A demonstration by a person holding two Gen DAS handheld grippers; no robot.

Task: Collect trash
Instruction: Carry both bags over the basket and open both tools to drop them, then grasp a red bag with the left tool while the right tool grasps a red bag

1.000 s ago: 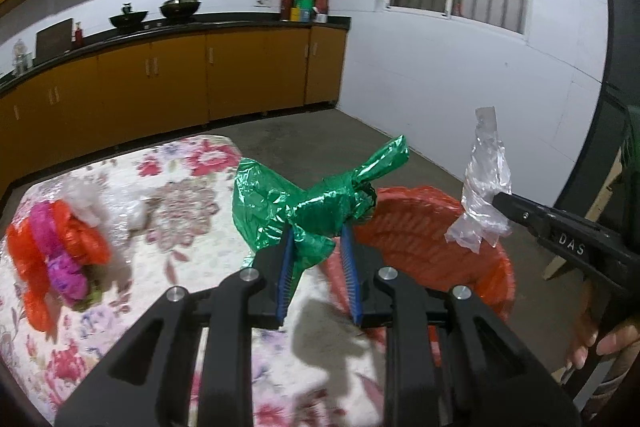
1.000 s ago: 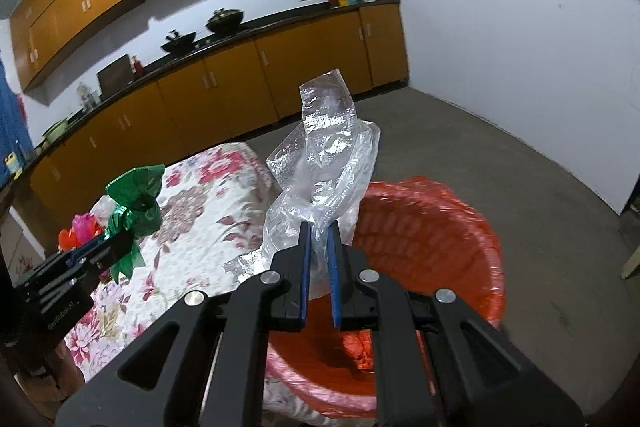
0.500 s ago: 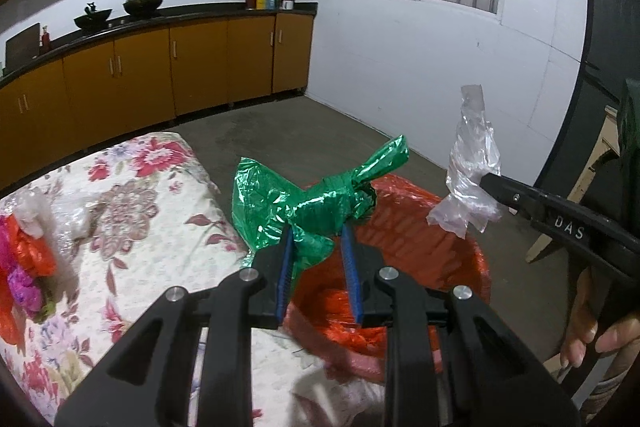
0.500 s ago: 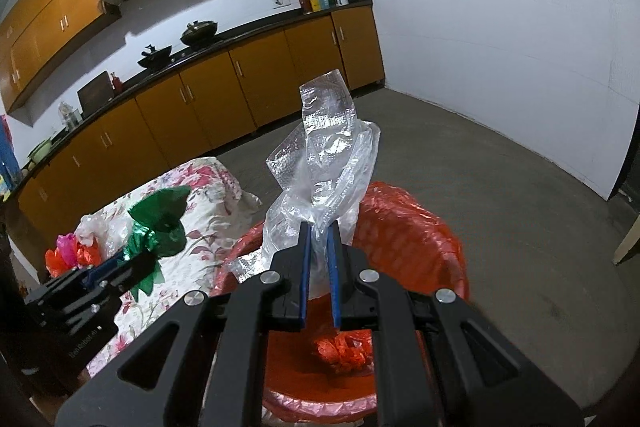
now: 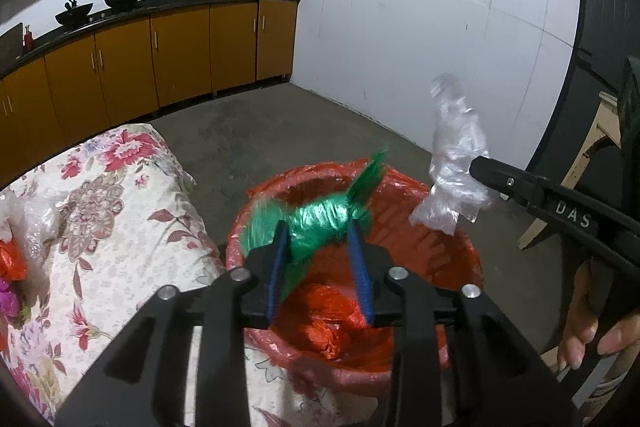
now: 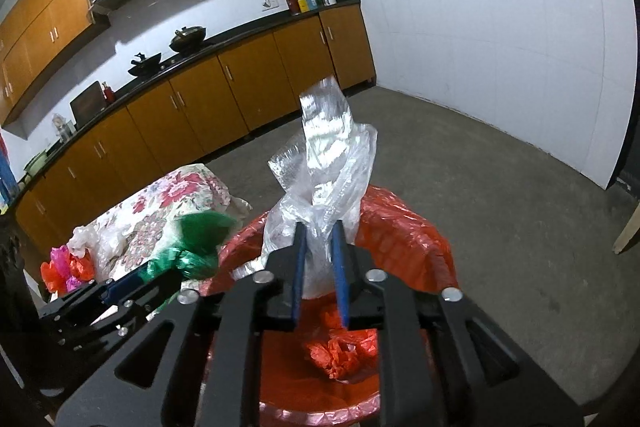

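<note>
- Left gripper (image 5: 318,251) spread wide over the red-lined bin (image 5: 460,259), green foil wrapper (image 5: 320,217) blurred and loose between its fingers.
- Right gripper (image 6: 318,261) parts slightly around the clear plastic bag (image 6: 328,179), above the bin too.
- Left view alone catches fingers (image 5: 592,331) on the right handle.
- Right view shows more wrappers (image 6: 66,267) on the floral table (image 6: 160,203).
</note>
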